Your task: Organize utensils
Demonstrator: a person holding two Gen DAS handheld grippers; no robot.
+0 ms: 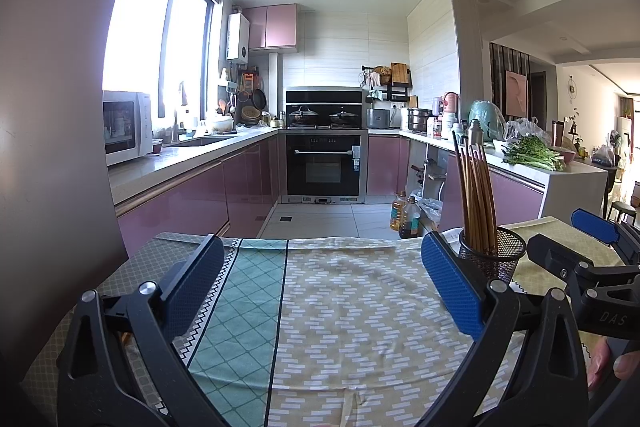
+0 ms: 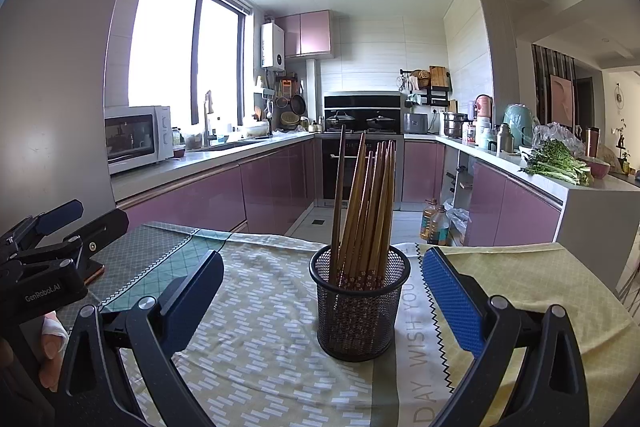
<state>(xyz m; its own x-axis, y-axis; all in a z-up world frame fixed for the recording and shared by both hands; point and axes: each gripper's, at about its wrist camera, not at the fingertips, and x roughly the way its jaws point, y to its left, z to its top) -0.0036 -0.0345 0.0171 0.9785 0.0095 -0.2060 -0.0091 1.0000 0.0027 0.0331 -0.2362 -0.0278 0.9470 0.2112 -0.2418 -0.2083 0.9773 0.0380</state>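
Tablecloth of patterned green, white and yellow fabric (image 1: 332,307) lies bare between the spread fingers of the left gripper (image 1: 320,287), whose jaws stand wide apart holding nothing. Its far edge drops to open kitchen floor. The right gripper (image 2: 324,295) is equally wide apart, its blue pads flanking the black wire-mesh cylindrical holder (image 2: 359,311) without touching it. The holder stands near the far table edge, filled with brown wooden chopsticks (image 2: 368,207) leaning upright, tips fanned. In the left view the holder is partly hidden behind the blue pad. Fingertips (image 2: 52,347) show at the frame edge, cut off.
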